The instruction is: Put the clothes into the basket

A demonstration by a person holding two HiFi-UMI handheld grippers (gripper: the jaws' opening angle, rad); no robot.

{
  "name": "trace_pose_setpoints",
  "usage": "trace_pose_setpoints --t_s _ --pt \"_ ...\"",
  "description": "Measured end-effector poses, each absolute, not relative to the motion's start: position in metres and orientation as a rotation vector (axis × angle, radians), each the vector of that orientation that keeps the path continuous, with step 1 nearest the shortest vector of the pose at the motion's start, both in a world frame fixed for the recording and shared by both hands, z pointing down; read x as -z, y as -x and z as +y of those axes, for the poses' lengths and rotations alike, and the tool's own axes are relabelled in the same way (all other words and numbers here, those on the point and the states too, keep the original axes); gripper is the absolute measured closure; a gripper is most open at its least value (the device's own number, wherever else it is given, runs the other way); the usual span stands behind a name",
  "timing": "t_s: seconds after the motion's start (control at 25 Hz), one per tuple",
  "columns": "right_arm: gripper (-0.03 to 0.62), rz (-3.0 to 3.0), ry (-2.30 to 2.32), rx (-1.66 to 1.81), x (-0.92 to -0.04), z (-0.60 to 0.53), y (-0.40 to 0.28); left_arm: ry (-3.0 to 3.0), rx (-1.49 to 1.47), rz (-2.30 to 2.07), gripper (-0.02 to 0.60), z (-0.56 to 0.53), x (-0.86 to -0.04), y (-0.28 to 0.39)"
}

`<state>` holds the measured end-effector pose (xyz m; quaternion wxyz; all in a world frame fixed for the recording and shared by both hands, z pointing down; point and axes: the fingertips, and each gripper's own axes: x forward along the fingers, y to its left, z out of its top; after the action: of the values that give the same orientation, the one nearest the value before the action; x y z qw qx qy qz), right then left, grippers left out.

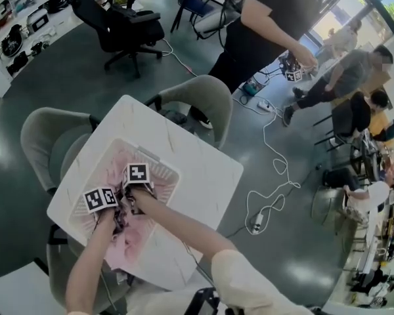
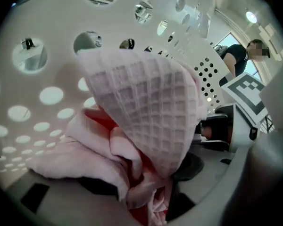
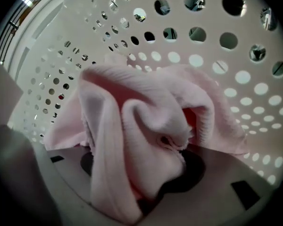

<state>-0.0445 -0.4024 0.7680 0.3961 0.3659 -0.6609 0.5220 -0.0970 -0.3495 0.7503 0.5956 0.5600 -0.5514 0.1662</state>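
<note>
I have both grippers down inside the basket, which stands on the white table, and the pink cloth is in there with them. The left gripper has its jaws partly closed on a gathered pinch of the cloth's waffle-textured edge. The rest of the fabric is heaped ahead of it against the perforated wall. The right gripper is closed about as far, and a thick ribbed fold runs down between its jaws. I judge that fold pinched too, though more loosely (it looks slack where it meets the pads).

The step in hand is the set-down and release. To do it well I would lower both grippers together until the heap carries its own weight on the basket floor, and not let go while cloth hangs from the jaws. Then I would open both wide at the same time, so that neither gripper drags the fabric sideways. The lift-out should go slowly, straight back along the jaws' own line. I would watch each gripper view for a thread or fold caught on a pad, since waffle weave snags easily.

In the head view some pink lies toward the near rim, and I cannot tell whether it drapes over it. If it does, I would nudge that part inward before calling the task done.
</note>
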Motion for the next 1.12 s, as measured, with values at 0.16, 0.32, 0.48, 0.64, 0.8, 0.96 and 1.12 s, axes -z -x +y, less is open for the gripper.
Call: trace_pose_setpoints --t_s 0.16,0.32,0.48,0.64,0.8,0.96,1.12 --pt "0.344 -1.666 -0.923 -1.295 -0.775 -0.403 0.046 -1.280 -0.418 -1.296 0.273 -0.350 -0.761 0.098" --pt "0.344 -1.652 -0.925 -1.284 -0.775 -0.404 0.047 -1.263 -0.405 -1.290 0.273 -0.352 -0.765 0.098" --pt "0.309 -1.634 -0.908 -1.313 -0.774 -0.395 0.048 -1.274 -0.387 -1.268 0.272 -0.343 -0.759 0.101" --pt "0.236 -1.606 -0.917 -1.355 -0.765 -0.398 0.038 -1.311 -0.381 -1.268 0.203 -0.347 -0.745 0.100" --pt "0.207 -1.621 -0.922 -1.416 -0.763 -0.399 0.041 -1.305 -0.354 -1.272 0.162 -0.341 -0.731 0.103" --pt "0.197 -1.608 -0.957 -1.469 -0.748 -0.403 0.039 -1.326 -0.308 -1.276 0.156 -0.345 -0.712 0.105" --pt "0.195 -1.612 -0.971 -1.495 -0.739 -0.395 0.048 -1.320 -0.290 -1.300 0.156 -0.333 -0.697 0.113"
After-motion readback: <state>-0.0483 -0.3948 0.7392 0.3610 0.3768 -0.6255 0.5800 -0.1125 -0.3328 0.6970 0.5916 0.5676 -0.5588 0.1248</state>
